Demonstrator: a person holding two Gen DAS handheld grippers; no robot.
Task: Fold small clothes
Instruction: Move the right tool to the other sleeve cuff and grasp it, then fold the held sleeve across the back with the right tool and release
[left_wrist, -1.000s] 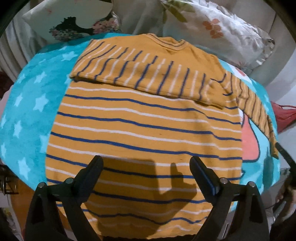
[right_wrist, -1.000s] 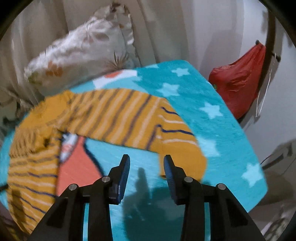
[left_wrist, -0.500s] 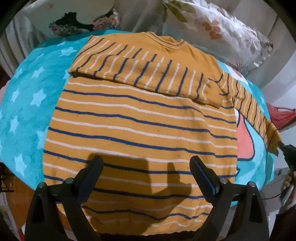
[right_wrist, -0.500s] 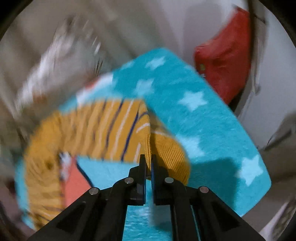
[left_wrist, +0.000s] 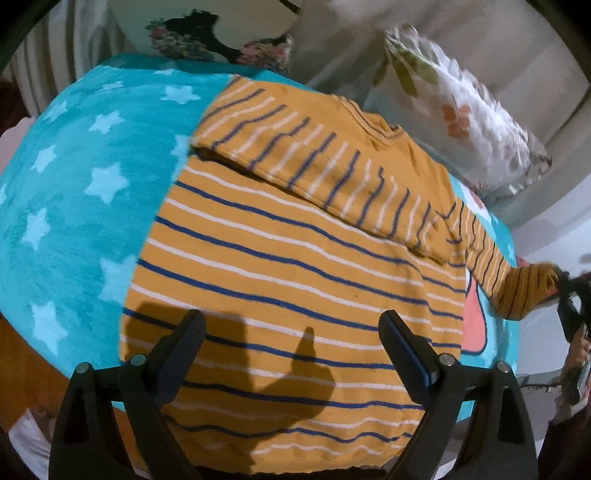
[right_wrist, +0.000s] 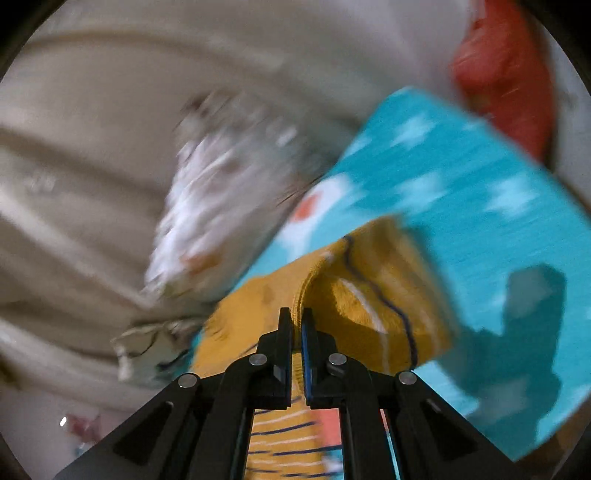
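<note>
While right tool (right_wrist: 296, 322) clamps striped sweater (left_wrist: 295, 266) sleeve, left tool (left_wrist: 291, 332) apart above hem

We see open star-print blanket (left_wrist: 74, 206) left of the striped sweater (left_wrist: 280, 273), free to pass over. Floral pillows (left_wrist: 469, 122) crowd the far edge just behind the collar, and a red bag (right_wrist: 506, 77) stands past the blanket's corner.
</note>
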